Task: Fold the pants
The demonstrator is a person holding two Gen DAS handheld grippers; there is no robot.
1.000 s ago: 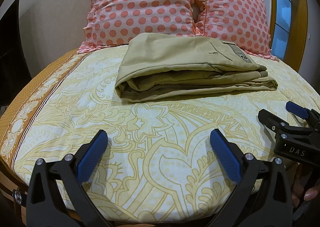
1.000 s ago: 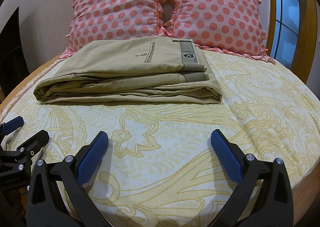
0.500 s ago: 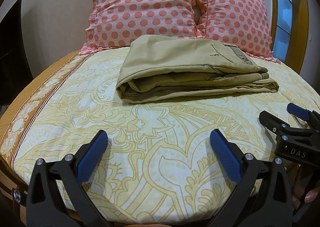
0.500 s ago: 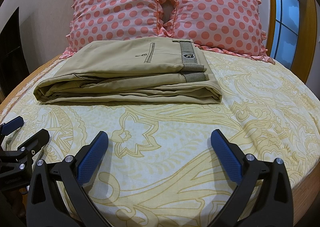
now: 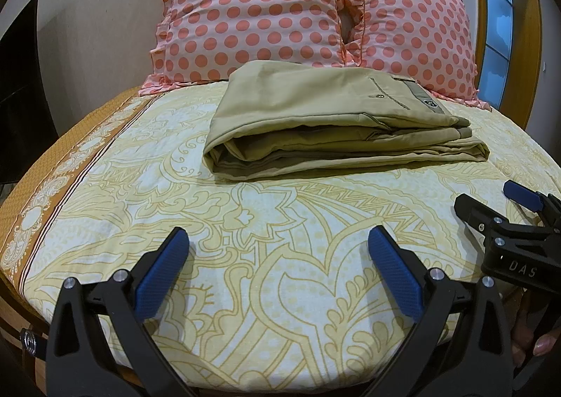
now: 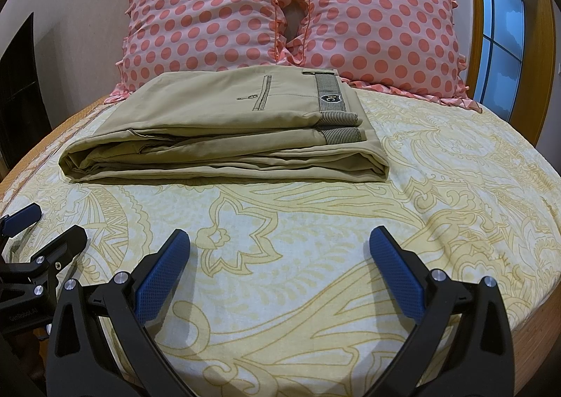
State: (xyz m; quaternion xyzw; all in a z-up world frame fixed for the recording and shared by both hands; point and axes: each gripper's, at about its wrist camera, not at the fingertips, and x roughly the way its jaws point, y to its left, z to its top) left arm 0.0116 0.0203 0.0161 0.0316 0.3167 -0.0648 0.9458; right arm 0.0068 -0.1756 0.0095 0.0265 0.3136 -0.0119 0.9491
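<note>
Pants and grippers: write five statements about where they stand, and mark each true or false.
1. The pants lie folded in a stack on the bed. True.
2. The left gripper is shut on the pants. False: it is open, holds nothing and is apart from them.
3. Two dotted pillows stand behind the pants. True.
4. The right gripper is shut. False: its jaws are wide apart and hold nothing.
5. The striped waistband is at the right end of the stack in the right wrist view. True.
</note>
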